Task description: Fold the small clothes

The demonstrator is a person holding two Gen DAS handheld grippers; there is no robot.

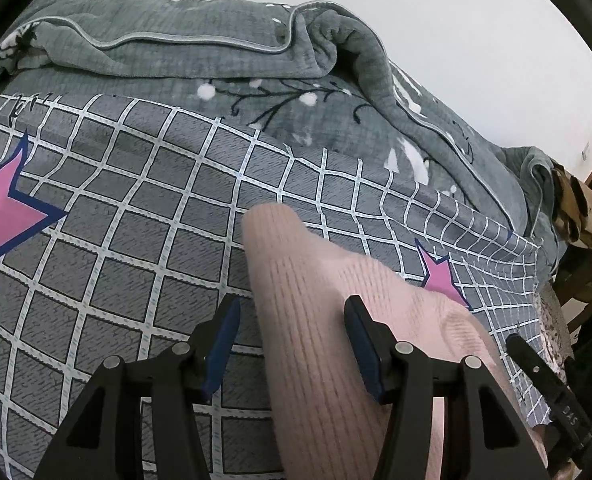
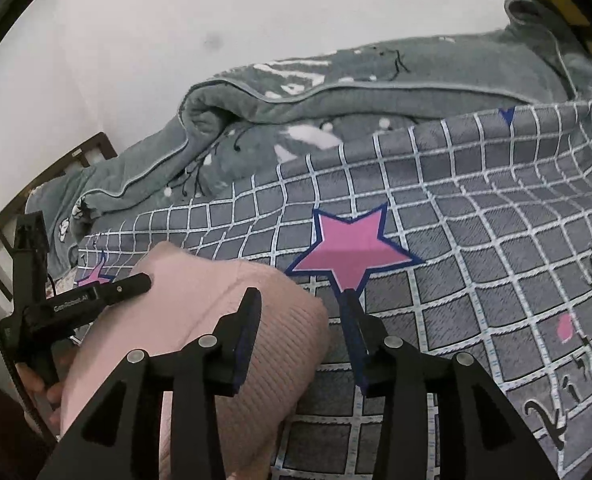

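- Left gripper at the bottom of the left wrist view, jaws spread wide, blue-padded fingers standing either side of the pink ribbed knit garment without pinching it; nothing held.
- Right gripper low in the right wrist view, jaws likewise wide apart, nothing gripped; left finger over the garment's right edge, right finger over bare sheet just below a pink star.
- Seen from the right wrist view, left gripper reaching in from the left, one black finger lying on the garment's upper left part; not clear from this side whether touching or just above.
- Seen from the left wrist view, a black finger of the right gripper at the garment's right edge.
- Garment lying on the grey checked bedsheet, near the front edge, folded or bunched into a thick strip, its rounded end pointing away toward the blanket.
- Sheet marked with a white grid and pink stars outlined in navy, one large star to the left, a smaller one just beside the garment's right side.
- Further back, a rumpled grey-green blanket with piped edge and white floral print, heaped along the far side of the bed.
- Behind it, a plain white wall; dark wooden bed frame showing at the left of the right wrist view.
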